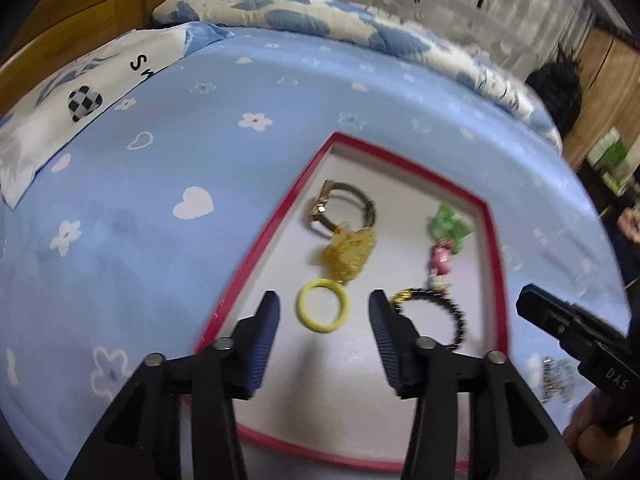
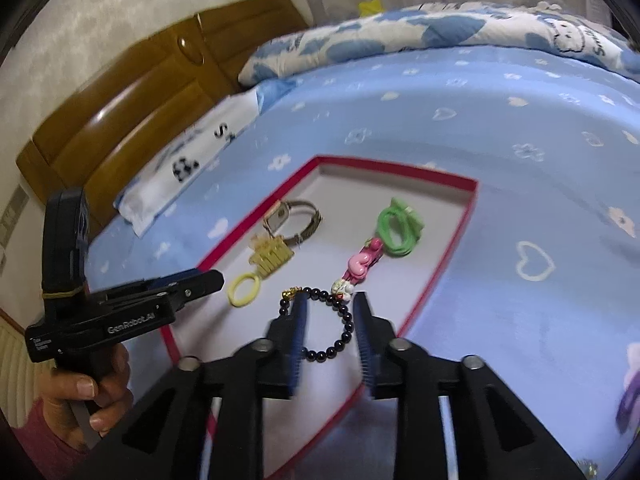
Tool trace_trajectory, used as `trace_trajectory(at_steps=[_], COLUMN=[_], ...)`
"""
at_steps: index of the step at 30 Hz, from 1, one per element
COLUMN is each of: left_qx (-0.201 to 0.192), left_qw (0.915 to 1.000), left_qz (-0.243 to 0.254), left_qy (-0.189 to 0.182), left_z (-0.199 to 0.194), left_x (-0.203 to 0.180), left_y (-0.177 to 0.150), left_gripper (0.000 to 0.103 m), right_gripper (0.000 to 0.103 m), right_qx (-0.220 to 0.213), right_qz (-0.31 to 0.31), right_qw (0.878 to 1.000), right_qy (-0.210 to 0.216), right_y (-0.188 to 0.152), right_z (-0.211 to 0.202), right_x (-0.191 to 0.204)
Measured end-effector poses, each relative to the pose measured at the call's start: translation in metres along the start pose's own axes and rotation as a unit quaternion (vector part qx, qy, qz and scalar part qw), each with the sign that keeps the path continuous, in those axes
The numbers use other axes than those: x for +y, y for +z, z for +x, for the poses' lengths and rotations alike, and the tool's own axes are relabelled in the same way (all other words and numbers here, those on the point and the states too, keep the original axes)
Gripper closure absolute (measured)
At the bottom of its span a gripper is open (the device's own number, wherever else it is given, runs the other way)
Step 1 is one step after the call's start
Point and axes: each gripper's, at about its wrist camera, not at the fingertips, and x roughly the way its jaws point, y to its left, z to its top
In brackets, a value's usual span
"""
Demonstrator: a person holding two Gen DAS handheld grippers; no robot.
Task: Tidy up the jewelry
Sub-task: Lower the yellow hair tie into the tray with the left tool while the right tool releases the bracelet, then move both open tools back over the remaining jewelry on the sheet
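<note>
On the bed's blue sheet [image 1: 140, 240], a red-rimmed tray [image 1: 256, 248] holds a yellow ring [image 1: 322, 306] and black bead bracelet [image 2: 340, 320]. Left gripper [image 1: 324, 308] half open, empty; right gripper [image 2: 331, 312] narrower, empty. Only the right view shows the headboard [image 2: 120, 120].

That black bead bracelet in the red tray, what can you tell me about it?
The black bead bracelet is a loop of round, glossy dark beads with a small gold charm at one end. It lies flat on the pale floor of the red-rimmed tray, near its front, by a small white figurine. The right gripper hovers open over it.
</note>
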Motion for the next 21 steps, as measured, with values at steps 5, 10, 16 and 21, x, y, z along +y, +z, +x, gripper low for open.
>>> trace_trajectory(at_steps=[5, 10, 16, 21], left_qx=[-0.017, -0.017, -0.018, -0.011], left_qw=[0.9991, 0.9982, 0.9977, 0.9965], left_qz=[-0.024, -0.028, -0.005, 0.020], left_qy=[-0.029, -0.050, -0.066, -0.080], left_z=[-0.020, -0.031, -0.043, -0.047], left_x=[0.000, -0.008, -0.029, -0.050], left_y=[-0.014, -0.027, -0.039, -0.047], left_gripper=[0.040, 0.036, 0.032, 0.030], right_gripper=[0.060, 0.051, 0.047, 0.046], right_qx=[-0.031, -0.058, -0.090, -0.114], right_qz=[0.030, 0.066, 0.098, 0.124], right_qw=[0.999, 0.996, 0.988, 0.980], right_qy=[-0.009, -0.035, -0.074, -0.107], right_y=[-0.012, -0.031, -0.052, -0.072], right_z=[-0.038, -0.079, -0.125, -0.156], right_x=[-0.017, -0.045, -0.073, -0.095])
